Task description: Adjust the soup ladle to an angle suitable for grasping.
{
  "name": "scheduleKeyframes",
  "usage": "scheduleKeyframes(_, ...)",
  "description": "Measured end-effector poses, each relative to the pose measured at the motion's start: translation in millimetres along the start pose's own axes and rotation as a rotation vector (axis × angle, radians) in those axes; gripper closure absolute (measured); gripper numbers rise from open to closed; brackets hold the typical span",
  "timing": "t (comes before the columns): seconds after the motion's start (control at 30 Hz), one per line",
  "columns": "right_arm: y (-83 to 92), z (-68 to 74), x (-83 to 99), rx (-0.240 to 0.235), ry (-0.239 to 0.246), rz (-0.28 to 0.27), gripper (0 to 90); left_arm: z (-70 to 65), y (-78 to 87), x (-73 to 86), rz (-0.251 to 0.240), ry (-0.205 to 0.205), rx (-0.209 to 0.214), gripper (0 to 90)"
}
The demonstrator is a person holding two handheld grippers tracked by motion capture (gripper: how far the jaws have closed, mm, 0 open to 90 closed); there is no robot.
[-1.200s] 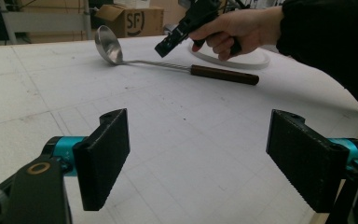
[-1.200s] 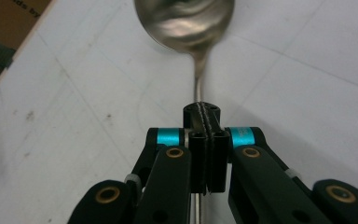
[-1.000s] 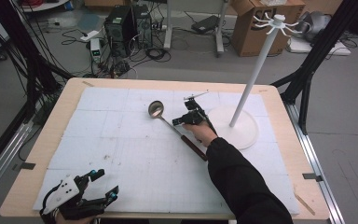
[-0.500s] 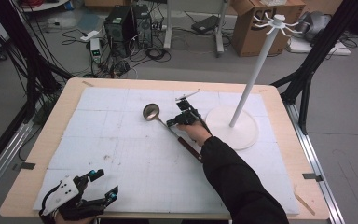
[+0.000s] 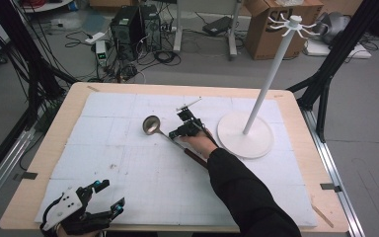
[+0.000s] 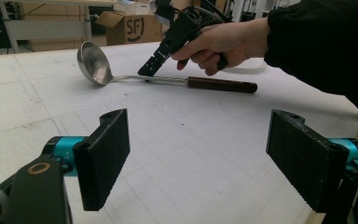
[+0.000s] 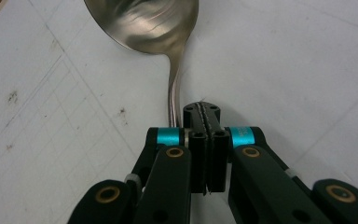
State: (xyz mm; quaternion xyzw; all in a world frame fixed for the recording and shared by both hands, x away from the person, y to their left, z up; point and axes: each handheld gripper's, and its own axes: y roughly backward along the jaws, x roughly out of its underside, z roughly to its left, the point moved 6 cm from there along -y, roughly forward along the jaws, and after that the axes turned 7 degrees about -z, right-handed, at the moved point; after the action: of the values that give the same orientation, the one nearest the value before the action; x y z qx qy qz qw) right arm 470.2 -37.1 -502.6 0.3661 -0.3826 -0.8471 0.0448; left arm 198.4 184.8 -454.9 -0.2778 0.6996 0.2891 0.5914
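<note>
A white gridded mat [image 5: 128, 163] covers the wooden table [image 5: 44, 163]. On it, the ladle [image 5: 153, 125] lies just left of the white stand [image 5: 249, 133], handle toward the stand's base. The right gripper [image 5: 180, 132] hovers over the ladle's stem, its 2 jaws pressed together, holding nothing. The left gripper [image 5: 103, 197], well away from the stand, gapes wide. Behind the stand: cables, boxes [image 5: 271, 24].

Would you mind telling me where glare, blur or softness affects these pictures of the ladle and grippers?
High view: even light, slightly soft, ladle bowl small but readable. Left gripper view: open left gripper looms slightly soft, the ladle beyond sharper. Right gripper view: shut right gripper sharp, ladle bowl shows smeared reflections, no harsh glare.
</note>
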Motion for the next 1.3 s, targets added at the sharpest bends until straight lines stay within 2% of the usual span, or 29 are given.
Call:
scheduleKeyframes(0.17,-2.1,4.9,0.9,-0.015,0.0,0.008,90.0,0.1,-0.1,0.2,0.003,-0.003,-0.003,22.0)
scheduleKeyframes(0.57,-12.9,25.5,5.1,-0.08,0.051,0.038,90.0,0.0,-0.1,0.1,-0.001,0.002,0.0,22.0)
scheduleKeyframes(0.77,-19.4,40.3,8.7,-0.127,0.084,0.056,90.0,-0.2,0.2,0.0,-0.002,0.001,-0.001,22.0)
scheduleKeyframes(1.13,-28.5,73.5,21.4,-0.208,0.156,0.132,90.0,-1.2,0.6,-0.4,-0.003,0.002,0.001,22.1)
scheduleKeyframes(1.3,-30.8,82.6,24.8,-0.222,0.172,0.148,90.0,-1.8,0.8,-0.6,-0.004,-0.001,0.002,22.1)
